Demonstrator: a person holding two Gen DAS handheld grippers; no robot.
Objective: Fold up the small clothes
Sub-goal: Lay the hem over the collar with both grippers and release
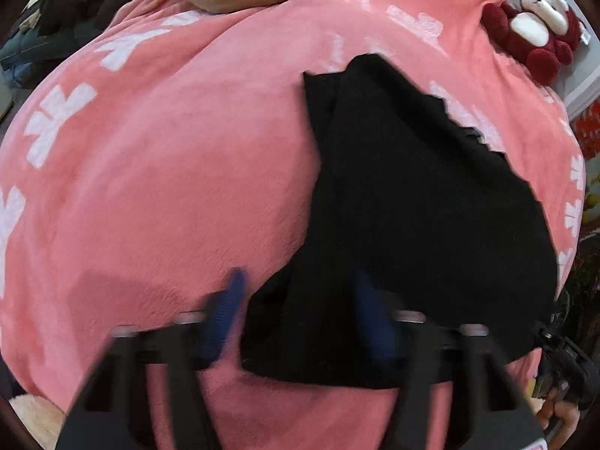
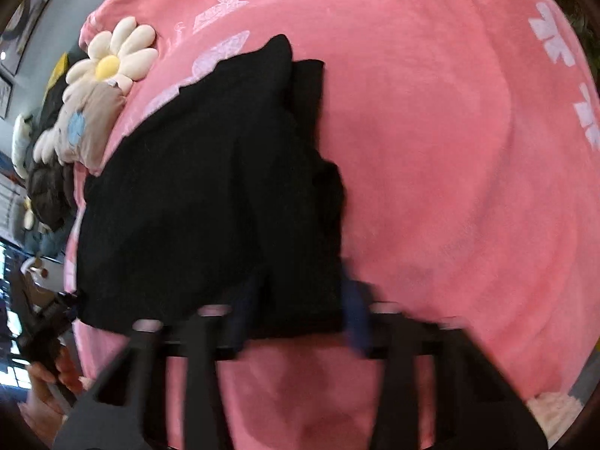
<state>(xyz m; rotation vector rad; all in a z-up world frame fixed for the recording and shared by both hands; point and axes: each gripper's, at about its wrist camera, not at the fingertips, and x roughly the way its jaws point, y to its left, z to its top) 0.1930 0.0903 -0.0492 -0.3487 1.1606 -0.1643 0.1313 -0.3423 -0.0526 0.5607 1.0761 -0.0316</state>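
The scene is filled by a pink blanket (image 1: 168, 172) printed with pale white motifs, spread over a bed and seen in both wrist views. On it a black garment (image 1: 412, 206) is laid, partly folded, with one layer doubled over another and a narrower strip left showing along its far edge; in the right wrist view the same cloth (image 2: 210, 195) is seen lying left of centre, its near hem close to the camera. The left claw (image 1: 300, 318) is held spread, its blue-padded fingers (image 1: 225, 315) well apart: one finger is set over bare blanket just beside the garment's near corner, the other is seen against the black cloth, and whether the cloth is touched cannot be told through the blur. The right claw (image 2: 300, 322) is likewise spread, with the near hem of the garment lying between its two fingers, neither of which is pressed together on it. A beige cushion (image 2: 90, 127) with a white daisy-shaped plush (image 2: 112, 56) is seen at the blanket's far left edge in the right wrist view. A dark red and white plush monkey (image 1: 540, 26) is set at the blanket's far right edge in the left wrist view.
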